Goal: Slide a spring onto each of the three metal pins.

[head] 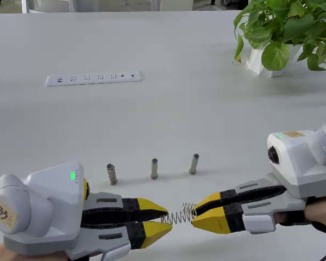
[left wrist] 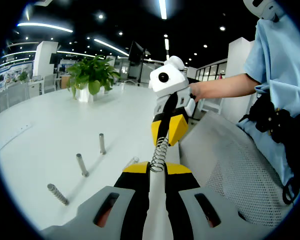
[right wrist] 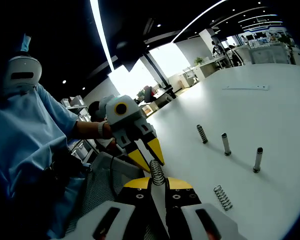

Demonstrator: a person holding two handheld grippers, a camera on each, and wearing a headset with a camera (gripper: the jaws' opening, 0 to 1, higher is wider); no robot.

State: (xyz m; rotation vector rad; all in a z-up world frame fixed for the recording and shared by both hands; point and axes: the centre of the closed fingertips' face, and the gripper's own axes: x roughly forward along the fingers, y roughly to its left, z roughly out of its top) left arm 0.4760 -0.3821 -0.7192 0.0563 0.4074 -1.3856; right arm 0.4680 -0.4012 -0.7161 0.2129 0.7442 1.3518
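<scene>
spring (head: 180,213) bridges left gripper (head: 168,218) and right gripper (head: 194,215) tips | both clamped on its ends | thin silvery coil

We note: spring (head: 179,213) bridges left tongs (head: 168,218), right tongs (head: 195,215); three pins (head: 154,168) just beyond; counter (head: 206,109) past them open.

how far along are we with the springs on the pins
Done: the left pin carries a fitted spring. In hand: the left gripper and right gripper both pinch a second spring. Left: the middle pin and right pin are bare; a spare spring lies on the table.
</scene>
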